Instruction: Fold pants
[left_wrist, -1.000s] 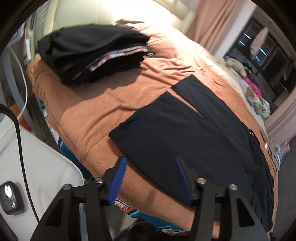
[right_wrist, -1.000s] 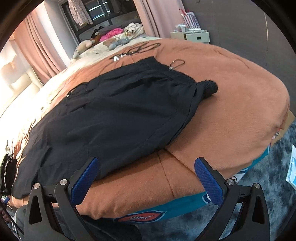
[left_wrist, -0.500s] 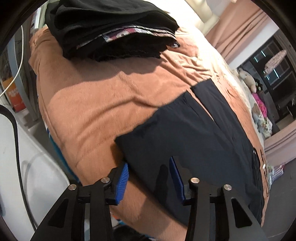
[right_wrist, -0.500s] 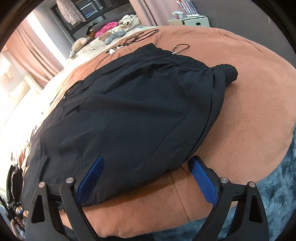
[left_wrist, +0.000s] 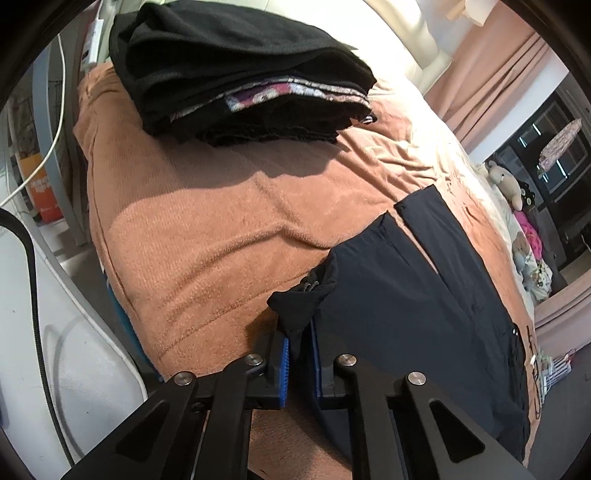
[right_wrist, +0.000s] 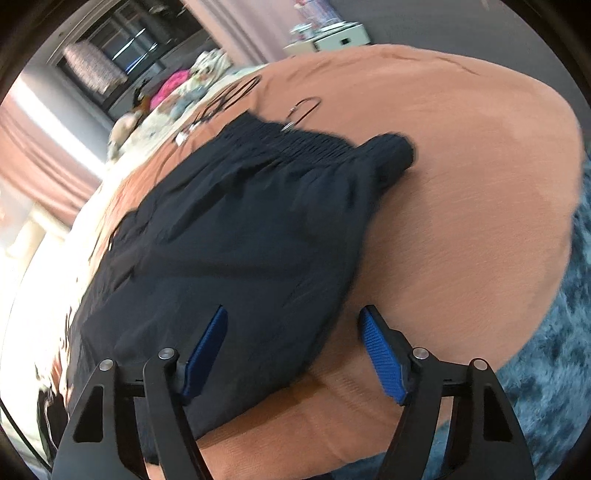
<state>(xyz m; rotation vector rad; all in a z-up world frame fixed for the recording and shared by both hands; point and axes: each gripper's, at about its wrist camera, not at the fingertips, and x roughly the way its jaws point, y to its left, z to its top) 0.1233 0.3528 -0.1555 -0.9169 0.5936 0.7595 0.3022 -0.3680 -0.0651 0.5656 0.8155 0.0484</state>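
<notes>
At lower centre, the pants (left_wrist: 406, 295) hem corner, free a second ago, is now pinched by the closing left gripper (left_wrist: 297, 354). The right gripper (right_wrist: 291, 354) is being narrowed around the near edge, ungripped; lifting seems close.

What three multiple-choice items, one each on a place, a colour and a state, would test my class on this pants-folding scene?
1. Where does the folded clothes pile lie?
A. far end of the blanket
B. on the floor
C. on the pants

2. What colour is the blanket?
A. green
B. orange-brown
C. white

3. What is the left gripper doing?
A. standing wide open
B. holding a hanger
C. pinching a pants corner

Key: 1 A, the pile sits beyond the pants; 2 B, orange-brown fabric surrounds the pants; 3 C, dark cloth bunches between its closing jaws.
</notes>
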